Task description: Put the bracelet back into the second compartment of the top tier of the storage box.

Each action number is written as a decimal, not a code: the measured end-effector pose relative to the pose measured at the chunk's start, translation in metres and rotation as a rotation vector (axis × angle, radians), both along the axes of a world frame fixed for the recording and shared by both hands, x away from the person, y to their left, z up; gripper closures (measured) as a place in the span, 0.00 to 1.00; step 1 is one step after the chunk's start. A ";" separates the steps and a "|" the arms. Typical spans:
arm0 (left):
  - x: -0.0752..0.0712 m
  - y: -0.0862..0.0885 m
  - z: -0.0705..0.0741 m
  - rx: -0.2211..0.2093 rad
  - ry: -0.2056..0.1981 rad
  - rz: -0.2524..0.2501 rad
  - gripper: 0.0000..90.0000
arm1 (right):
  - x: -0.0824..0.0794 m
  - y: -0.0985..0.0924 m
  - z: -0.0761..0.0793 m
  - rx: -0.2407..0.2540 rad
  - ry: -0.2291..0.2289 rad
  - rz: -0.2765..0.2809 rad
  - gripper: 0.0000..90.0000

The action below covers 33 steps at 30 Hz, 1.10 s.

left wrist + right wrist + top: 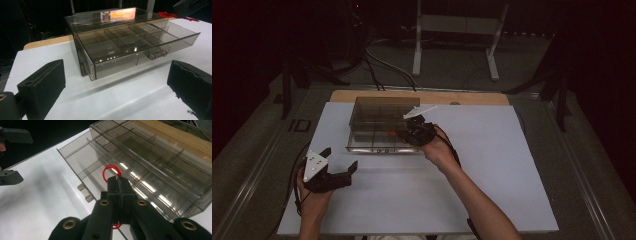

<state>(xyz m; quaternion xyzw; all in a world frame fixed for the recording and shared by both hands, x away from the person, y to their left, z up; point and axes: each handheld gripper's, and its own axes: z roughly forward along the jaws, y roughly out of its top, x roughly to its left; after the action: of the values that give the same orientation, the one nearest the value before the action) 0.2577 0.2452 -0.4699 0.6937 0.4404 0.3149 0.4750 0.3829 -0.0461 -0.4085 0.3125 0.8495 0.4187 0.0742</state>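
Observation:
A smoky clear organiser box [384,111] stands on the white board, its divided drawer [371,141] pulled out toward me. My right gripper [404,134] hovers over the drawer's right part, shut on a thin red cord [390,133]. In the right gripper view the jaws [117,182] pinch the red cord [108,172], whose loop sticks out above the drawer's compartments [100,162]. My left gripper [340,158] rests low at the board's left front, open with nothing in it. Its wide-apart jaws [116,87] face the drawer's front and small handle [156,53].
The white board [492,165] covers most of the wooden table [472,97]. Beyond the table stand a white frame [457,30] and floor cables [377,65] in the dark. The right gripper [190,6] and red cord [167,14] appear at the top right of the left gripper view.

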 end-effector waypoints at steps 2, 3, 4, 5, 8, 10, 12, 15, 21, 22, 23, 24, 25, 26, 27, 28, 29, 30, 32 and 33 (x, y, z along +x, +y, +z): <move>0.000 0.000 0.000 -0.001 -0.001 0.001 0.04 | 0.000 0.002 0.000 -0.002 -0.001 0.003 1.00; 0.000 0.000 0.000 -0.001 -0.001 0.001 0.04 | 0.000 0.003 0.000 -0.002 -0.001 0.004 1.00; 0.000 0.000 0.000 0.000 -0.001 0.001 0.04 | 0.001 0.003 0.000 -0.003 -0.003 0.005 1.00; 0.000 0.000 0.000 0.000 -0.001 0.001 0.04 | 0.001 0.004 0.000 -0.003 -0.001 0.004 1.00; 0.000 0.001 0.000 0.001 -0.002 0.002 0.04 | 0.002 0.006 0.001 -0.002 -0.003 0.007 1.00; 0.000 0.001 0.000 0.001 -0.001 0.003 0.04 | 0.002 0.007 0.001 0.000 -0.001 0.006 1.00; 0.000 0.001 0.000 0.000 -0.003 0.004 0.04 | 0.003 0.008 0.000 0.001 -0.002 0.005 1.00; -0.001 0.001 0.001 -0.001 -0.005 0.005 0.04 | 0.003 0.011 0.000 0.003 0.004 0.005 1.00; -0.001 0.001 0.001 0.000 -0.005 0.004 0.04 | 0.004 0.015 -0.004 0.001 0.008 0.005 1.00; -0.001 0.001 0.001 0.001 -0.005 0.005 0.04 | 0.005 0.016 -0.004 0.001 0.010 0.005 1.00; -0.001 0.001 0.001 0.001 -0.005 0.005 0.04 | 0.005 0.017 -0.005 0.001 0.010 0.004 1.00; -0.001 0.002 0.001 0.001 -0.005 0.005 0.04 | 0.005 0.017 -0.005 0.001 0.010 0.002 1.00; -0.001 0.002 0.001 0.001 -0.005 0.006 0.04 | 0.005 0.018 -0.006 0.003 0.011 0.004 1.00; -0.001 0.002 0.001 0.001 -0.005 0.006 0.04 | 0.005 0.019 -0.006 0.003 0.014 0.002 1.00; -0.001 0.002 0.001 0.002 -0.005 0.005 0.04 | 0.005 0.019 -0.007 0.003 0.016 0.003 1.00; -0.001 0.001 0.001 0.003 -0.005 0.005 0.04 | 0.005 0.020 -0.007 0.003 0.016 0.003 1.00; -0.001 0.001 0.001 0.003 -0.005 0.005 0.04 | 0.005 0.021 -0.007 0.004 0.016 0.003 1.00; -0.001 0.001 0.001 0.002 -0.005 0.005 0.04 | 0.006 0.021 -0.008 0.003 0.016 0.004 1.00; -0.001 0.002 0.001 0.001 -0.005 0.006 0.04 | 0.006 0.023 -0.008 0.002 0.017 0.006 1.00; -0.001 0.002 0.001 0.001 -0.006 0.006 0.04 | 0.006 0.024 -0.009 -0.001 0.017 0.007 1.00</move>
<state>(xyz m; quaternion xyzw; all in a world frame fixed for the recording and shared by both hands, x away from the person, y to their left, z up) 0.2569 0.2470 -0.4691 0.6918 0.4410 0.3186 0.4748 0.3885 -0.0221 -0.4170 0.3131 0.8514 0.4157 0.0659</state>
